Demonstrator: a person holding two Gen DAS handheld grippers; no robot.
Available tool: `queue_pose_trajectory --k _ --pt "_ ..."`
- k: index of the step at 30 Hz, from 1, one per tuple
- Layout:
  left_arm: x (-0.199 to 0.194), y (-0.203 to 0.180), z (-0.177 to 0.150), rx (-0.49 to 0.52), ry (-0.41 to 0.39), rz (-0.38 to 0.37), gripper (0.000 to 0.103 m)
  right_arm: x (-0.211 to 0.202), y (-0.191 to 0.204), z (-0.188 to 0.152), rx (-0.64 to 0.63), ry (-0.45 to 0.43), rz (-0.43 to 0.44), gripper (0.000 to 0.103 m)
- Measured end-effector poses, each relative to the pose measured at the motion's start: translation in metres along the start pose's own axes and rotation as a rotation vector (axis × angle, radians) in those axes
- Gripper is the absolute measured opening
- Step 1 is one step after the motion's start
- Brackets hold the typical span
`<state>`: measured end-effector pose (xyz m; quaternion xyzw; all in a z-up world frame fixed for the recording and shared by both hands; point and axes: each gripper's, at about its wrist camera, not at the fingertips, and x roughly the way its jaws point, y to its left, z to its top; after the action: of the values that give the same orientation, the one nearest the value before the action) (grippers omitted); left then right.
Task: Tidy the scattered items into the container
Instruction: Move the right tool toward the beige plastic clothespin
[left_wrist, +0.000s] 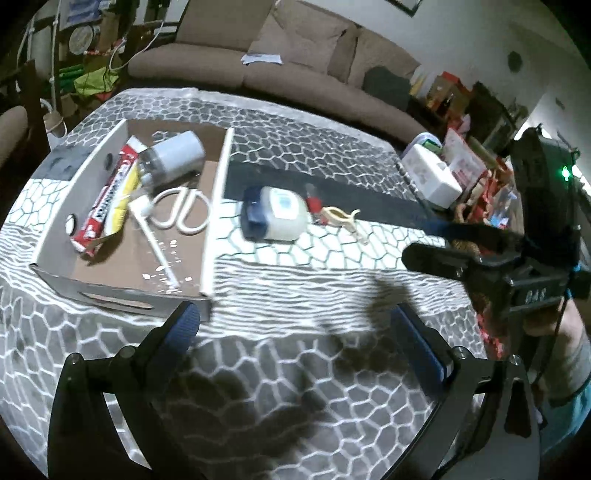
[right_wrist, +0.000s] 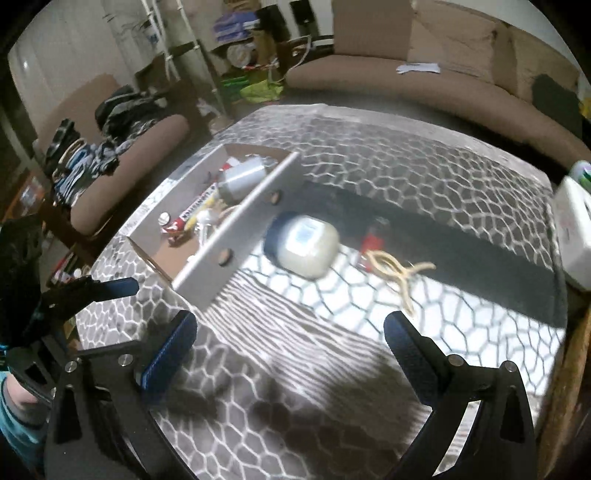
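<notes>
Cardboard tray (left_wrist: 216, 206) on the left already holds toothpaste, scissors and a grey canister; just right of its wall lies the squat cream jar (left_wrist: 275, 218), then a red lighter (left_wrist: 314, 205) and pale clip (left_wrist: 345, 221). Left gripper (left_wrist: 295, 332) and right gripper (right_wrist: 290, 332) hover, jaws apart, empty. That jar looks rigid, smooth, probably slippery; grip its flat sides.

On the bench (left_wrist: 332, 122), the shallow grey cardboard box (left_wrist: 218, 206) stands to the left, holding a red-and-yellow toothpaste tube (left_wrist: 107, 199), a grey cylindrical canister (left_wrist: 177, 155), white scissors (left_wrist: 184, 214) and a white syringe (left_wrist: 155, 243). Just right of its wall lies a cream jar with a blue lid (left_wrist: 275, 218), then a small red lighter (left_wrist: 314, 206) and a cream plastic clip (left_wrist: 347, 221).
</notes>
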<state>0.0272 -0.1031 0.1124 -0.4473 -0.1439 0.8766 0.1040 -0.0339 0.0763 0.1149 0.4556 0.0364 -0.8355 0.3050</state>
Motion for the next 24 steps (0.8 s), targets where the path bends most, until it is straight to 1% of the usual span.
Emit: queue_pose_trajectory --k 6,12,16,18,20,22,23,24 --pt "0.026 -0.03 0.003 -0.002 -0.043 0.023 0.103 -0.015 -0.034 -0.025 0.079 -0.052 -0.009 0.103" --pt "0.078 -0.05 0.01 0.003 -0.031 0.085 0.103 -0.02 -0.073 -0.046 0.153 -0.084 -0.037 0.103" --pt "0.108 -0.062 0.012 0.031 -0.007 0.101 0.103 -0.019 -0.106 -0.054 0.223 -0.107 -0.042 0.103" --pt "0.119 -0.064 0.012 0.027 0.001 0.088 0.103 -0.012 -0.119 -0.052 0.234 -0.104 -0.068 0.102" --pt "0.126 -0.066 0.011 0.029 0.009 0.079 0.103 -0.002 -0.127 -0.047 0.228 -0.096 -0.075 0.093" --pt "0.133 -0.065 0.012 0.031 0.019 0.067 0.103 0.01 -0.129 -0.039 0.185 -0.091 -0.097 0.074" --pt "0.136 -0.064 0.013 0.026 0.024 0.055 0.103 0.018 -0.128 -0.035 0.152 -0.087 -0.106 0.069" --pt "0.138 -0.063 0.014 0.016 0.03 0.037 0.103 0.024 -0.128 -0.032 0.125 -0.082 -0.1 0.068"
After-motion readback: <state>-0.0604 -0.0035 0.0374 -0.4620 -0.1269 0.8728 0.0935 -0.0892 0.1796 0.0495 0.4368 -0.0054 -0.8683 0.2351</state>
